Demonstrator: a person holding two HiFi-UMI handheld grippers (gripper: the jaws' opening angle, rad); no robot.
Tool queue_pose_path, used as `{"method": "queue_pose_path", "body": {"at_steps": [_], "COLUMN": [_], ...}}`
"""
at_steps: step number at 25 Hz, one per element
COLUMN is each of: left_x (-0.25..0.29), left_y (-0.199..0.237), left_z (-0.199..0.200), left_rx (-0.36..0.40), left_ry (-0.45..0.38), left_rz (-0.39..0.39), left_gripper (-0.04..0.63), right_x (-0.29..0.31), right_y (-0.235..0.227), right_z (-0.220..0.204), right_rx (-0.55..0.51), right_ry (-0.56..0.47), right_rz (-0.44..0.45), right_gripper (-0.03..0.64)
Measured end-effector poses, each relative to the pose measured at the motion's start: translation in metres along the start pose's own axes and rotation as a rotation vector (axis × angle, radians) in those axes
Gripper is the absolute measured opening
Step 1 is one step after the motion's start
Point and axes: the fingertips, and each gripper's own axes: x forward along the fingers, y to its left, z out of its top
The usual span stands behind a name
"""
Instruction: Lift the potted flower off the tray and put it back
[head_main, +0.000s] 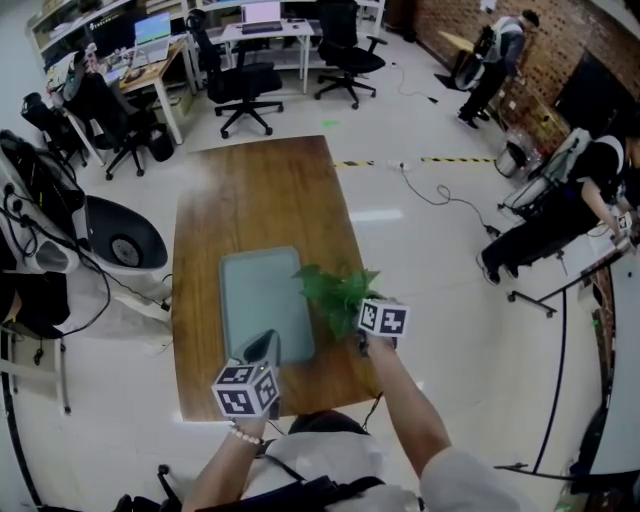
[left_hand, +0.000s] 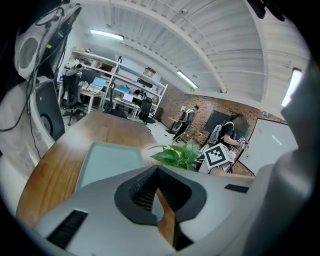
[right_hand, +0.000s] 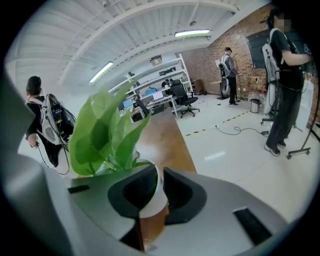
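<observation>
Office chairs: black swivel office chairs (head_main: 245, 85) on the pale floor beyond the desk's far end.
Desk: long brown wooden desk (head_main: 260, 190) with its far half bare.
Tray: grey-green rectangular plastic tray (head_main: 260, 300) with rounded corners. It lies flat on the near half of the desk and nothing stands on its bare face.
Left gripper: grey left gripper (head_main: 262, 345) with a marker cube, held low over the tray's near edge. Its fingers are closed tip to tip with nothing between them.
Potted flower: potted flower (head_main: 335, 288) with broad green leaves in a small white pot (right_hand: 152, 197). It stands upright just beside the tray's right edge, seemingly on the wood. The leaves hide its base from the head view.
Right gripper: grey right gripper (right_hand: 156, 175) with a marker cube, reaching in from the near right side. Its fingers are narrowly parted, with the pot's white wall between them, and are not clamped on it.
Floor tape: yellow-and-black striped floor tape (head_main: 440, 160) on the floor, right of the desk.
Person: a person in dark clothes (head_main: 495, 55) stands by the red brick wall (head_main: 560, 40), far right.
</observation>
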Motion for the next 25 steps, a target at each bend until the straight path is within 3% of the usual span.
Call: {"method": "queue_pose_path", "body": {"at_steps": [5,13,18,25], "left_x": [-0.003,-0.022,-0.039,-0.072], "left_y": [-0.001,0.004,0.003,-0.006], "left_z": [-0.006,0.008,0.018,0.005], "left_rx": [0.003,-0.007,-0.011,-0.001], "left_ry": [-0.002,-0.059,-0.082,-0.108], "left_rz": [-0.005,-0.026,-0.049,-0.088], "left_gripper": [-0.006,-0.006,-0.006,-0.006], "right_x": [-0.011,-0.086,-0.137,-0.205], "right_y": [-0.008,-0.013,0.006,0.059], "right_z": [0.001,0.031,0.04,0.006], "right_rx": [0.04,0.082,0.017,-0.059], "right_ry": [-0.045,-0.232,-0.278,-0.322], "right_rz": [-0.003,-0.023,-0.029,-0.003], "right_gripper": [0.158,0.156,0.156,0.155]}}
